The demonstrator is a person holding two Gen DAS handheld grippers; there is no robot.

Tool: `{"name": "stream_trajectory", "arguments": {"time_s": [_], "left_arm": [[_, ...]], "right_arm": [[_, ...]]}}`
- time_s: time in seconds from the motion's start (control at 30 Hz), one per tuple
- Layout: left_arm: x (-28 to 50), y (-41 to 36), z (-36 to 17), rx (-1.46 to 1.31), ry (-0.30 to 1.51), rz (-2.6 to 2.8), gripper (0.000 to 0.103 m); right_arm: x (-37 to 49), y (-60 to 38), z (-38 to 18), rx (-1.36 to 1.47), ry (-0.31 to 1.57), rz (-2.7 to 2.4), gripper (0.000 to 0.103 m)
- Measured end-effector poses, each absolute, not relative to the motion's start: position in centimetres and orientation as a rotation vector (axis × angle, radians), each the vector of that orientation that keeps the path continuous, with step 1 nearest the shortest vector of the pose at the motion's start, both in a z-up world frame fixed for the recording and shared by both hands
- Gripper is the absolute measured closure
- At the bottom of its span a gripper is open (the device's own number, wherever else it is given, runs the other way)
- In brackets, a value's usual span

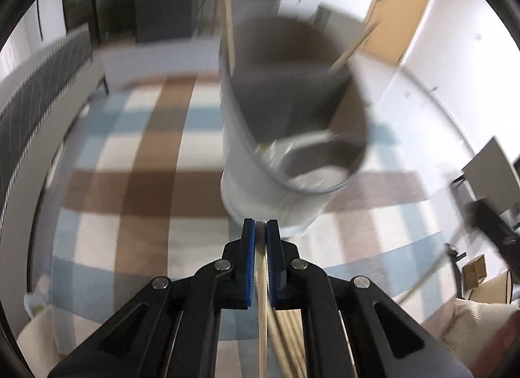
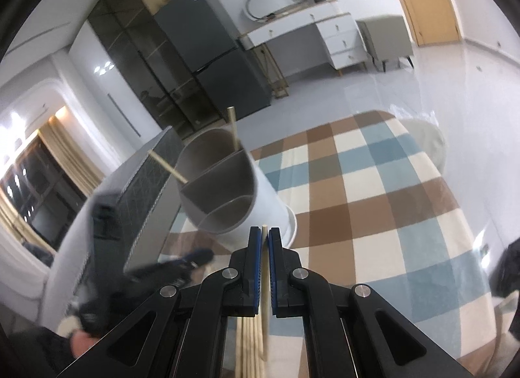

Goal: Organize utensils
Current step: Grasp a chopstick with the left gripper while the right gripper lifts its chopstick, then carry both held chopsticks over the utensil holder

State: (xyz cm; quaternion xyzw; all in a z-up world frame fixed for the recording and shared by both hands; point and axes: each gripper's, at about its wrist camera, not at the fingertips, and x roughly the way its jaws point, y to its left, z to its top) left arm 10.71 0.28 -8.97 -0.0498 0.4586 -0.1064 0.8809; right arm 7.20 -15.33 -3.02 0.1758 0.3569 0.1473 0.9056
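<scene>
1. Chopsticks occupy both tools: our left gripper (image 1: 259, 222) is clamped on a pale chopstick (image 1: 262, 296), its blue pads (image 1: 248, 261) pressed against the stick.
2. Our right gripper (image 2: 265, 230) pinches a wooden chopstick (image 2: 265, 280) whose tip pokes just past the fingertips.
3. We see a white utensil holder (image 2: 260, 196) with grey divided compartments standing on the checked tablecloth (image 2: 373, 215), just ahead of both grippers; the left view is blurred.
4. Two chopsticks (image 2: 233, 128) already lean in its far compartment.
5. More loose chopsticks (image 2: 247, 345) lie on the cloth beneath us.
</scene>
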Motion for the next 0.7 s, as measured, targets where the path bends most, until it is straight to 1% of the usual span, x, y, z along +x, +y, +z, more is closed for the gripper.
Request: {"name": "stream_trajectory", "arguments": {"time_s": [0.27,0.57,0.7], "left_arm": [[5.1,-1.0,-5.4,-0.149,0.782,-0.275,0.101],[3.9,1.9,-4.6,-0.22,0.698,-0.291,0.101],[2.6,1.6,-2.5,-0.237,0.659,-0.295,0.101]], "right_arm": [[3.7,-13.9,-1.8,0.295,0.661,0.284,0.099],[1.8,-12.9,-0.5,0.235,0.604,0.237,0.1],[1.3,-12.6,0.2,0.21,0.577,0.229,0.1]]}}
